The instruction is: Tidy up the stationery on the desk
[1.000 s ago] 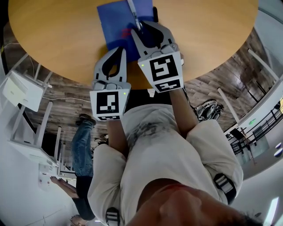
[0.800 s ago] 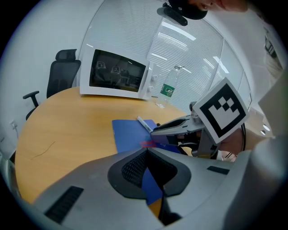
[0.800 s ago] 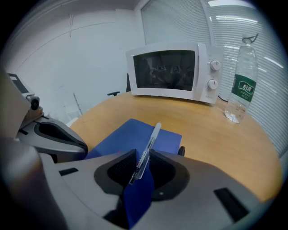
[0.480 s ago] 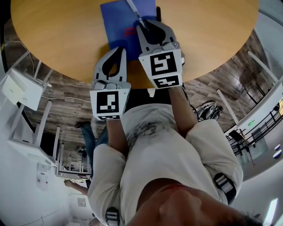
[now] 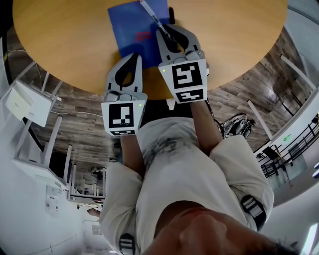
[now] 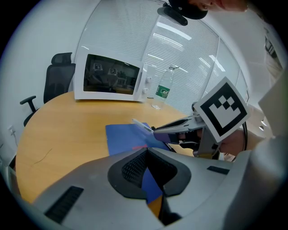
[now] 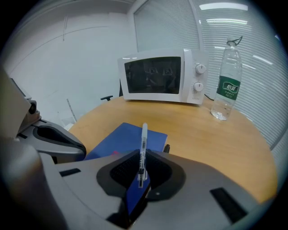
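A white pen point(image 7: 143, 150) sticks up and forward from my right gripper point(image 7: 142, 158), which is shut on its lower half. In the head view the right gripper point(image 5: 165, 30) hangs over the near right part of a blue notebook point(image 5: 134, 25), and the pen point(image 5: 151, 15) points out across the cover. The notebook point(image 7: 130, 137) lies flat on the round wooden table point(image 5: 65, 40). My left gripper point(image 5: 135, 56) hovers at the table's near edge, just short of the notebook, shut with nothing in it. In the left gripper view its tips point(image 6: 147, 152) meet over the notebook point(image 6: 123, 134).
A white microwave point(image 7: 157, 78) and a clear water bottle point(image 7: 226, 85) stand at the table's far side. A small black object point(image 7: 167, 147) lies against the notebook's right edge. A black office chair point(image 6: 57, 74) stands behind the table.
My right gripper has drifted slightly right and farther over the notebook with the pen in it. The left gripper has stayed put.
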